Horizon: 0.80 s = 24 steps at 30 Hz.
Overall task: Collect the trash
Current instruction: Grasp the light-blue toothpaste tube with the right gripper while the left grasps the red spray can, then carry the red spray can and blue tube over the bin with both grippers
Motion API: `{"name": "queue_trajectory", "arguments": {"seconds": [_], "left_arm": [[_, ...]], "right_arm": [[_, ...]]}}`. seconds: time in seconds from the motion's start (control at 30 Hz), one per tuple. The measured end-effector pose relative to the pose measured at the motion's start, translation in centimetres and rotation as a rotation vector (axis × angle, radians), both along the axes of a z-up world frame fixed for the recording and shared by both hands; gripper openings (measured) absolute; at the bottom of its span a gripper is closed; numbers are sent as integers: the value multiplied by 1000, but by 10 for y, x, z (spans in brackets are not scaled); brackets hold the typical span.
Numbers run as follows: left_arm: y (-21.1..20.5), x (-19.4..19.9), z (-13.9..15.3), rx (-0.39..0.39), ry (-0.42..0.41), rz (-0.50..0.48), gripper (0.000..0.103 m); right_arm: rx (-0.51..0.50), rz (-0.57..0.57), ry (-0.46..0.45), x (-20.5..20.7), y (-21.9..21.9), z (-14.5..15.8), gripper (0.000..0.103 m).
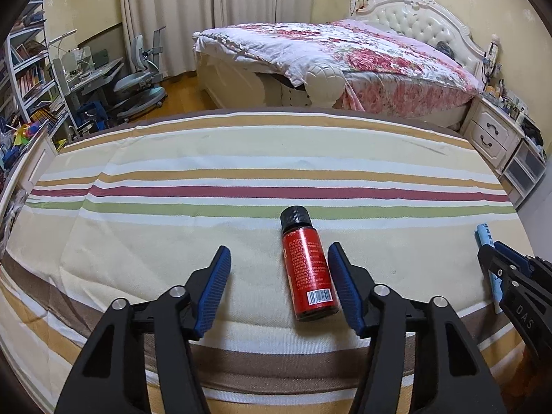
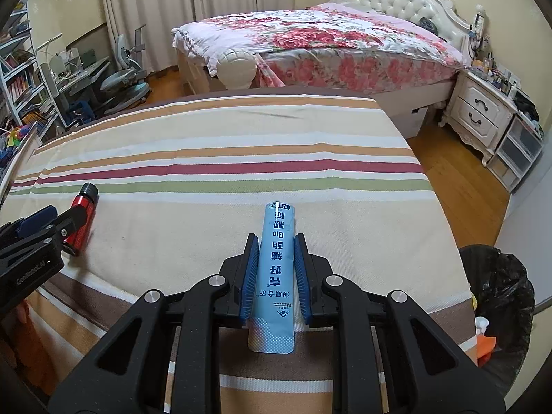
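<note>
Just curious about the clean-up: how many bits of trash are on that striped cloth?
2. A red bottle lies between the left gripper's open fingers; a blue sachet is clamped in the right gripper. Others may be hidden.

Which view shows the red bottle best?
Left wrist: the red bottle lies whole on the striped cloth between the left tongs, cap and barcode visible. In the right wrist view the bottle sits at the edge, partly hidden.
</note>
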State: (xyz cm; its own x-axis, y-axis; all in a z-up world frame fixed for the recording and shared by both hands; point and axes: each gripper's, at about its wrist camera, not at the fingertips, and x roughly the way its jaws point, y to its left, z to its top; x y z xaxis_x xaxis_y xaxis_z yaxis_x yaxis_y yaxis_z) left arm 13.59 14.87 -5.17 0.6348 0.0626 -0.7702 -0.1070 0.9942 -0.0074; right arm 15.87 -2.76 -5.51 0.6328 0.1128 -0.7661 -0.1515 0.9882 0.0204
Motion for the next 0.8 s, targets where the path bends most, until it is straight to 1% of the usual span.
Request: {"name": "queue_trajectory", "arguments": {"seconds": [0.03, 0.07, 0.13, 0.17, 0.43, 0.8], "left_arm": [[-1, 0, -2, -1, 6, -7, 44], [-2, -1, -3, 2, 11, -14, 40], [-3, -3, -4, 8, 14, -27, 26], [-4, -4, -4, 10, 13, -30, 25], [-9, -18, 2, 3, -10, -51, 25], [-27, -55, 11, -19, -24, -74, 25]], "right_arm": [[1, 1, 0, 0, 0, 0, 21], [3, 2, 0, 0, 0, 0, 21], [7, 4, 0, -1, 0, 0, 21], [7, 5, 0, -1, 0, 0, 21], [12, -3, 2, -7, -3, 1, 20], [29, -11, -8, -47, -17, 3, 20]]}}
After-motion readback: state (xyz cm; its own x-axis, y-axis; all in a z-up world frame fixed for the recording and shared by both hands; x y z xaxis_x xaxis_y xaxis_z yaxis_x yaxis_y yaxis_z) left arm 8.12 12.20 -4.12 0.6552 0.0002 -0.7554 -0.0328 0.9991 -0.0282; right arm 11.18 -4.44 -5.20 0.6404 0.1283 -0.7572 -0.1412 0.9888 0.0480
